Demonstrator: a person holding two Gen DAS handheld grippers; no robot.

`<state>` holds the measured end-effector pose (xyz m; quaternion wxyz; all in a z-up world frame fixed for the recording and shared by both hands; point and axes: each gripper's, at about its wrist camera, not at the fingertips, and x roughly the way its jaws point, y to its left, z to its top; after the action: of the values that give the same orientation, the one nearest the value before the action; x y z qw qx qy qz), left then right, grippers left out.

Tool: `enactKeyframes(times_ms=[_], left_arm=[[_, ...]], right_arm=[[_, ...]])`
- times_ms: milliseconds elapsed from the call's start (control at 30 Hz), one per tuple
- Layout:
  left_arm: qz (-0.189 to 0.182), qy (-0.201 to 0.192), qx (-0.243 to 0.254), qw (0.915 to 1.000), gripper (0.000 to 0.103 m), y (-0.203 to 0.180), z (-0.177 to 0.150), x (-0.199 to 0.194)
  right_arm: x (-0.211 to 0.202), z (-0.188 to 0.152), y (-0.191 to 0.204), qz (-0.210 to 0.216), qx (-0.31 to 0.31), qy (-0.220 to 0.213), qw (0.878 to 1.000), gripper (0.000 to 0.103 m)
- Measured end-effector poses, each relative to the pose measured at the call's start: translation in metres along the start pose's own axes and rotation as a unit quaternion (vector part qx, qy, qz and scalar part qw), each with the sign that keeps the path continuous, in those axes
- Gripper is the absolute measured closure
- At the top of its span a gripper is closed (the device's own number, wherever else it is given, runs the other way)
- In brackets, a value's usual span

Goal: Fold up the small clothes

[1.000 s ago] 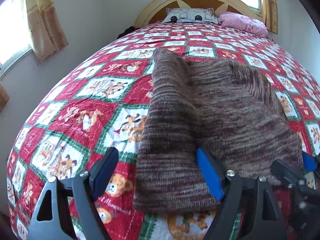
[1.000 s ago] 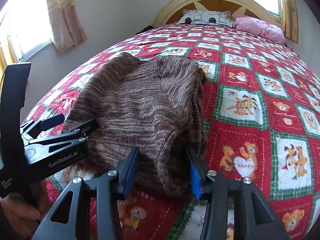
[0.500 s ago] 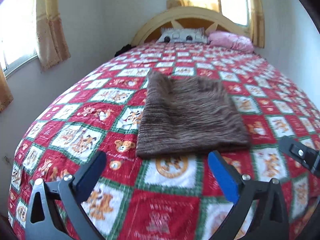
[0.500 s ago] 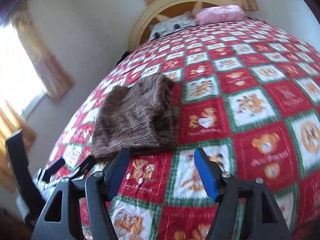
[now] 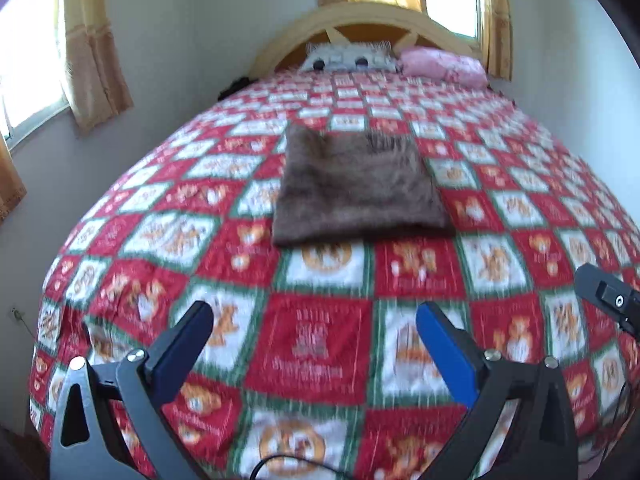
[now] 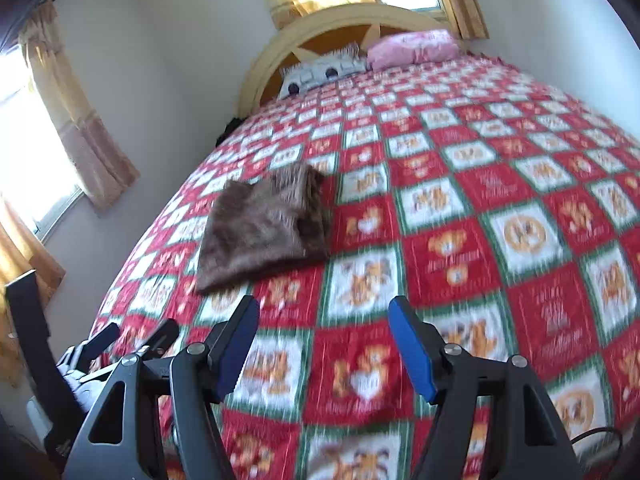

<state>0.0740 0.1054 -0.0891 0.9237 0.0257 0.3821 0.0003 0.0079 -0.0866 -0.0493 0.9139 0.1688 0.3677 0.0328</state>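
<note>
We see folded brown sweater (image 5: 356, 188) flat on bed quilt (image 5: 320, 360), at 12 o'clock from left claw (image 5: 314, 330), 11 o'clock from right claw (image 6: 320, 328). Both claws open wide, empty, well apart from sweater.

knit garment (image 5: 356, 192): brown fuzzy matt wool-like cloth | quilt (image 5: 328, 344) under the garment: printed red, white, green cloth, soft matt | headboard (image 5: 360, 20) beyond the quilt: smooth painted wood | left gripper (image 5: 316, 332): matt black plastic frame, blue pads, shiny metal screws
</note>
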Motion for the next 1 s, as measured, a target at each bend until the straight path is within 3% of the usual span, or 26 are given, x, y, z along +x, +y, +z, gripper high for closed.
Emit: enactKeyframes(times_ms=[100,200,333,533,733,800,833,1000], left_arm=[[-0.017,0.039,-0.015,0.999,0.0,-0.005,-0.004,-0.001],[-0.016,0.03,-0.007,0.9994,0.0,-0.01,-0.007,-0.017],[0.006,-0.004,0.007,0.9999,0.0,-0.012,-0.007,-0.041],[0.042,-0.076,0.0,0.9962,0.0,-0.012,-0.006,-0.081],[0.041,-0.156,-0.006,0.9869,0.0,-0.012,-0.003,-0.119],[0.048,-0.181,-0.004,0.9823,0.0,-0.012,-0.002,-0.13],[0.052,-0.194,-0.002,0.9797,0.0,-0.013,-0.002,-0.134],[0.051,-0.234,-0.004,0.9709,0.0,-0.011,0.0,-0.154]], right_arm=[[-0.003,-0.014,0.001,-0.021,-0.016,0.016,1.0,0.035],[-0.01,-0.024,-0.001,-0.018,-0.026,0.026,0.999,0.035],[-0.031,-0.028,0.002,-0.026,-0.047,-0.004,0.999,0.035],[-0.075,-0.029,0.016,-0.02,-0.1,-0.089,0.991,0.035],[-0.118,-0.024,0.029,0.012,-0.12,-0.18,0.976,0.034],[-0.127,-0.021,0.036,0.018,-0.125,-0.203,0.971,0.021],[-0.132,-0.018,0.04,0.02,-0.129,-0.216,0.968,0.019],[-0.145,-0.006,0.061,0.022,-0.14,-0.232,0.962,0.019]])
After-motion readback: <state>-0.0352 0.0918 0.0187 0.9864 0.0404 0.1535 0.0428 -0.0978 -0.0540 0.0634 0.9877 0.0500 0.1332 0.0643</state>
